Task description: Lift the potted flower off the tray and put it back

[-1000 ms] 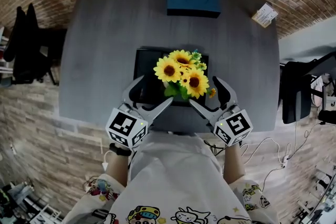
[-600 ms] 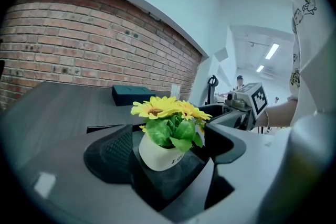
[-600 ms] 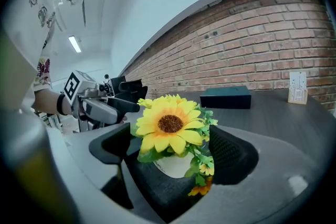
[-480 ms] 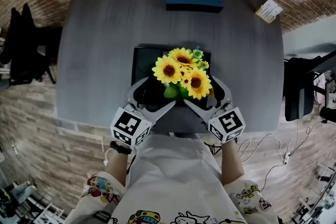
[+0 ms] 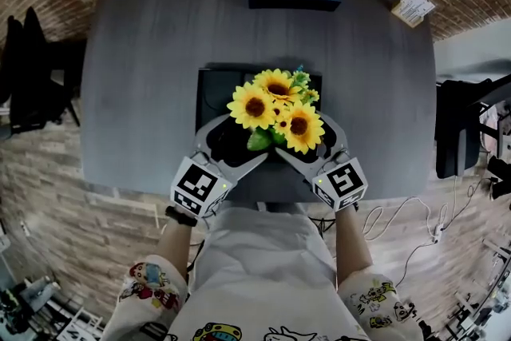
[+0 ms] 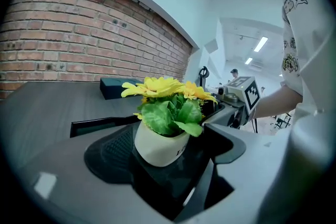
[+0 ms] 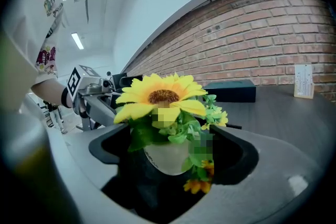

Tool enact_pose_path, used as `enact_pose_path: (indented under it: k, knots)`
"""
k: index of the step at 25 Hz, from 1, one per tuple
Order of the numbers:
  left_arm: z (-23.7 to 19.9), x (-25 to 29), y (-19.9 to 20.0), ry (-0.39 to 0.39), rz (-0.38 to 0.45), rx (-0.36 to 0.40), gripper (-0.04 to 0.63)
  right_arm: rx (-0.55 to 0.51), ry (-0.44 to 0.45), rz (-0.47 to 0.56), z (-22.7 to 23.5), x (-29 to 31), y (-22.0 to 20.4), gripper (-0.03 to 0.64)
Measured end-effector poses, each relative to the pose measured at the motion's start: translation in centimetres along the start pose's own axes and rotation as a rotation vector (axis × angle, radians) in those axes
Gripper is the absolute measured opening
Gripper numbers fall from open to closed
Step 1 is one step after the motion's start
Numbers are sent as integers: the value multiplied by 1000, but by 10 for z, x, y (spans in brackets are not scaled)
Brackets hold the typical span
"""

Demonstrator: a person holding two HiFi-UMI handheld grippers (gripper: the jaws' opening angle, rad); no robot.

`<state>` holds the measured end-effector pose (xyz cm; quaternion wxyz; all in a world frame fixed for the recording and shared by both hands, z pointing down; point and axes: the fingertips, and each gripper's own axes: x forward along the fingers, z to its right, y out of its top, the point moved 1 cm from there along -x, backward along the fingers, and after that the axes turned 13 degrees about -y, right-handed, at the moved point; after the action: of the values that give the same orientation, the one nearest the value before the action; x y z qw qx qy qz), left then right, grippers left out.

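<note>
White pot of sunflowers (image 6: 157, 147) sits unpinched between the wide-spread jaws of left gripper (image 5: 239, 140) and right gripper (image 5: 303, 138); black tray (image 5: 209, 84) shows beyond their tips.

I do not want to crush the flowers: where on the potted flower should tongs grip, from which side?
Probably the round wall of the white pot, below the leaves, coming level from the near side: the sunflowers cover its top, barring a grasp from above.
</note>
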<state>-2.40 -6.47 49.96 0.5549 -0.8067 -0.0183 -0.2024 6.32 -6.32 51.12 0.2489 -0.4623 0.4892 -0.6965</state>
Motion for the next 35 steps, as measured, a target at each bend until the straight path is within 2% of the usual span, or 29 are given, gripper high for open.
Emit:
enact_pose_path:
  k: [8, 13, 18, 26, 35]
  knots:
    - [-10, 13, -14, -27, -50, -7, 416, -6, 41, -13, 1, 11, -10, 466]
    - [-14, 20, -13, -47, -52, 3, 407, -31, 65, -17, 4, 17, -12, 465]
    - [-17, 24, -16, -47, -71, 7, 390, -61, 93, -28, 6, 19, -16, 423]
    - [-20, 28, -17, -48, -85, 37, 379, -119, 113, -55, 3, 21, -20, 403]
    - [-19, 32, -17, -43, -88, 53, 354, -132, 126, -60, 2, 21, -20, 387]
